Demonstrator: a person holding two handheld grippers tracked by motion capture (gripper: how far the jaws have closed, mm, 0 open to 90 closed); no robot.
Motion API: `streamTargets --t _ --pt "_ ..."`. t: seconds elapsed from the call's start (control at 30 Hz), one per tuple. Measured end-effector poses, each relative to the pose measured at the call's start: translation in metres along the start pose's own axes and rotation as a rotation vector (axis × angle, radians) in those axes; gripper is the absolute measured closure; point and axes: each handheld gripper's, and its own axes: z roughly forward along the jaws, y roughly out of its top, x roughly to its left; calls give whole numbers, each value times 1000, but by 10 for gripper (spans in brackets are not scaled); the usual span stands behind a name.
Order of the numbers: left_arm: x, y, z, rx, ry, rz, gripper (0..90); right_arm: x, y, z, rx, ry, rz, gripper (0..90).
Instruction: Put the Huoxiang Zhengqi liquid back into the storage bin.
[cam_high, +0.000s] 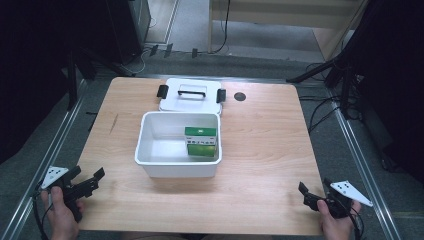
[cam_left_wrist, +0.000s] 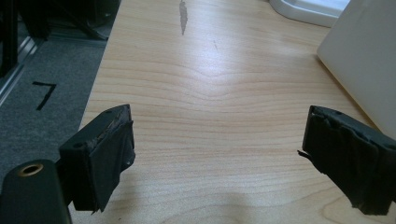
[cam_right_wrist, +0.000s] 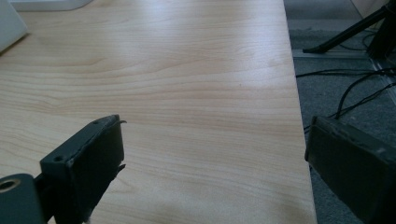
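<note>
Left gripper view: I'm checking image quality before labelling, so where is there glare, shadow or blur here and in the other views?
Left gripper view: a pale sheen on the table, a soft shadow at the bottom edge, and the near pads slightly soft. Right gripper view: even light, mild sheen at top. High view: dark, underexposed surroundings, and the white bin casts a faint shadow toward the camera.

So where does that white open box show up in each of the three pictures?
High view: the white box sits mid-table, green cartons inside, its lid behind.
Left gripper view: its slanted wall fills the right edge.
Right gripper view: one corner peeks in at the upper left.
Shared landmark: the pale wooden table.
</note>
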Motion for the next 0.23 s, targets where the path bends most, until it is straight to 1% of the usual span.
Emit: streamTargets --t 0.07,0.13,0.23 --pt "0 0 0 2 1 0 100 -1 0 0 -2 9 16 64" --pt "0 0 0 0 3 0 100 -2 0 0 2 16 21 66" --pt "0 0 1 1 4 1 100 -2 1 1 15 21 15 66"
